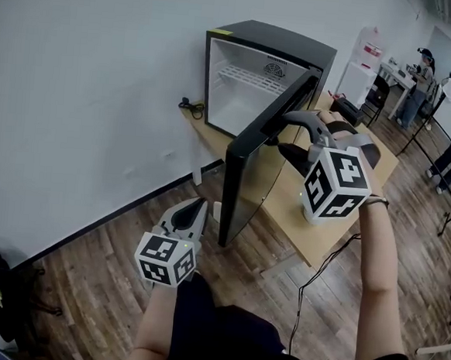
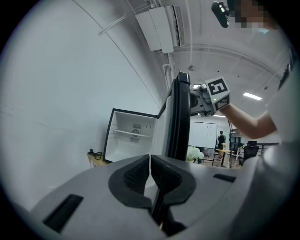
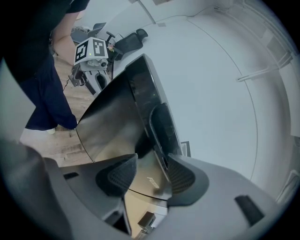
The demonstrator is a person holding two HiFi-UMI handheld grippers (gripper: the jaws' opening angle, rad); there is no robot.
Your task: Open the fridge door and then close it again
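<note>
A black mini fridge [image 1: 249, 76] stands on a wooden table [image 1: 338, 231], its white inside [image 2: 131, 136] showing. The fridge door [image 1: 250, 169] hangs wide open, edge-on towards me. My right gripper [image 1: 280, 129] is at the door's top outer corner. In the right gripper view its jaws [image 3: 152, 176] straddle the door [image 3: 117, 122] edge by the handle recess, one pad on the glossy front, and grip it. My left gripper [image 1: 194, 209] hangs low, left of the door, away from it, shut and empty; its pads [image 2: 150, 176] meet.
A white wall runs behind the fridge. A black cable [image 1: 191, 105] lies on the table's back corner, and another cable [image 1: 319, 276] hangs off the front. Desks, a chair [image 1: 376, 94] and people [image 1: 420, 82] are at the far right. The floor is wood.
</note>
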